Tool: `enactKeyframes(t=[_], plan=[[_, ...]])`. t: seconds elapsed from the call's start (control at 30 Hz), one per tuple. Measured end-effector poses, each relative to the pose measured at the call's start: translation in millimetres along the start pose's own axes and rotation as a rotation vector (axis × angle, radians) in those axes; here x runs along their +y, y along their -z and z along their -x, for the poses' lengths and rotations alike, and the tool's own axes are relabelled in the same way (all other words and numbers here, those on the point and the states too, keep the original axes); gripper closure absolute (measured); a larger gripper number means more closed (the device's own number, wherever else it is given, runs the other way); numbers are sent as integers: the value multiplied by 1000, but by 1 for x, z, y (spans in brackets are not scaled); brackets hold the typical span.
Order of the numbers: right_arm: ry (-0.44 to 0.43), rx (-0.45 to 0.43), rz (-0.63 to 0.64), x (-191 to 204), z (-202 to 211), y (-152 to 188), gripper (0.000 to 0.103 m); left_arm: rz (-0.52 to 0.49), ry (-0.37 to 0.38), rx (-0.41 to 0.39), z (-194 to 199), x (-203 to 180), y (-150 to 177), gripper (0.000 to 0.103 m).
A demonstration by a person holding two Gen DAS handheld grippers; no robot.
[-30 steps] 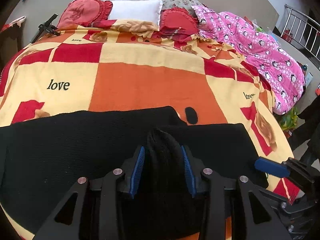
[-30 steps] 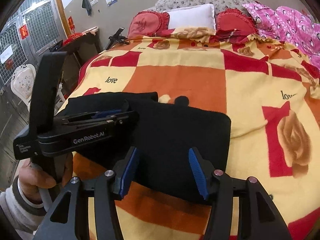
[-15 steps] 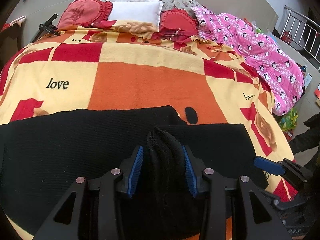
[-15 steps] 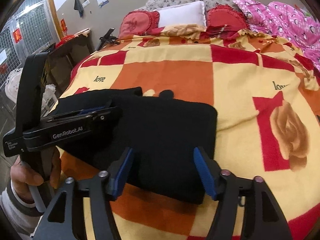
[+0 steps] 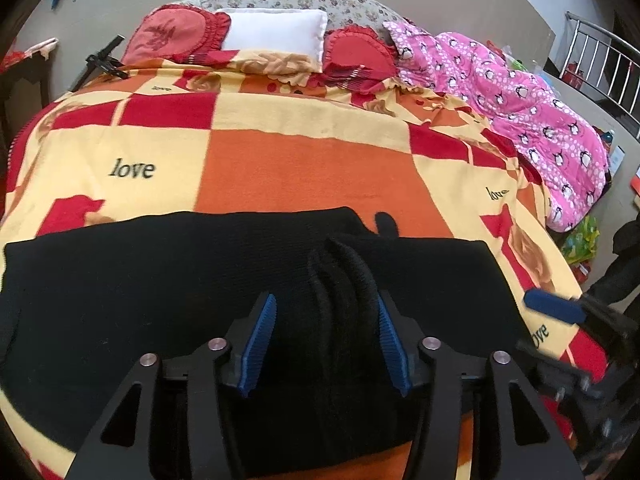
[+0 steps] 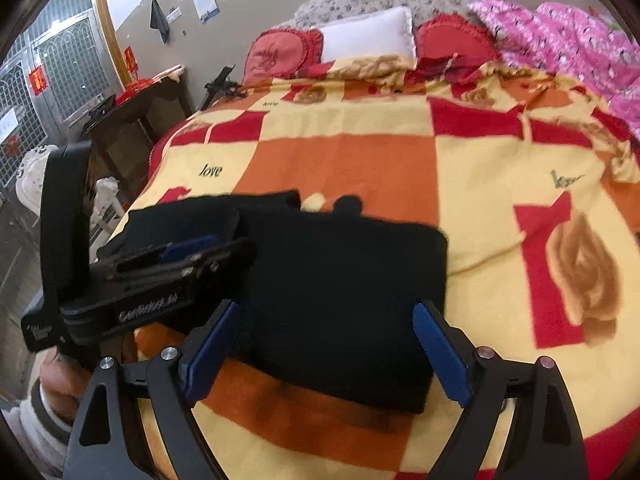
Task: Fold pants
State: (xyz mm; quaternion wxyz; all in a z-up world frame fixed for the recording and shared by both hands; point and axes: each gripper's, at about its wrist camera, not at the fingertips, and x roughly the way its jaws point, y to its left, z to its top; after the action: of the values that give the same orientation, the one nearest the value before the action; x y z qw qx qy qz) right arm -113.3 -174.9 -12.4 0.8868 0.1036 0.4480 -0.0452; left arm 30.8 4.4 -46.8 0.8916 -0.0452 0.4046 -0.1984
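The black pants [image 5: 140,292] lie folded across the near part of the bed; in the right wrist view they show as a dark rectangle [image 6: 348,280]. My left gripper [image 5: 324,320] is open, its blue pads either side of a bunched ridge of the black fabric [image 5: 344,276] that touches the right pad only. It also shows from the side in the right wrist view [image 6: 184,248]. My right gripper [image 6: 324,340] is open and empty, just above the near edge of the pants; one of its fingertips [image 5: 554,308] shows at the right of the left wrist view.
The bed carries an orange, yellow and red checked blanket [image 5: 304,176]. Red and white pillows [image 5: 272,36] lie at the head. A pink penguin quilt [image 5: 520,96] lies along the right side. A dark side table [image 6: 132,112] stands left of the bed.
My left gripper has opened wider; the bunched fabric no longer fills the gap. My right gripper has drawn back slightly and opened wider over the pants' near edge.
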Motion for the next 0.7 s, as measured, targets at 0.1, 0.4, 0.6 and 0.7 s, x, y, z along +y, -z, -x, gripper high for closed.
enactKeyframes(t=[0.1, 0.4, 0.6, 0.7], plan=[[30, -13, 3, -1, -2, -5, 14, 8, -3, -4, 4, 3, 2, 48], [139, 13, -13, -9, -36, 5, 3, 7, -4, -12, 15, 10, 5, 48], [104, 12, -119, -25, -29, 2, 3, 1, -11, -33, 30, 14, 8, 48], [138, -63, -67, -15, -4, -5, 2, 7, -12, -51, 39, 18, 9, 48]])
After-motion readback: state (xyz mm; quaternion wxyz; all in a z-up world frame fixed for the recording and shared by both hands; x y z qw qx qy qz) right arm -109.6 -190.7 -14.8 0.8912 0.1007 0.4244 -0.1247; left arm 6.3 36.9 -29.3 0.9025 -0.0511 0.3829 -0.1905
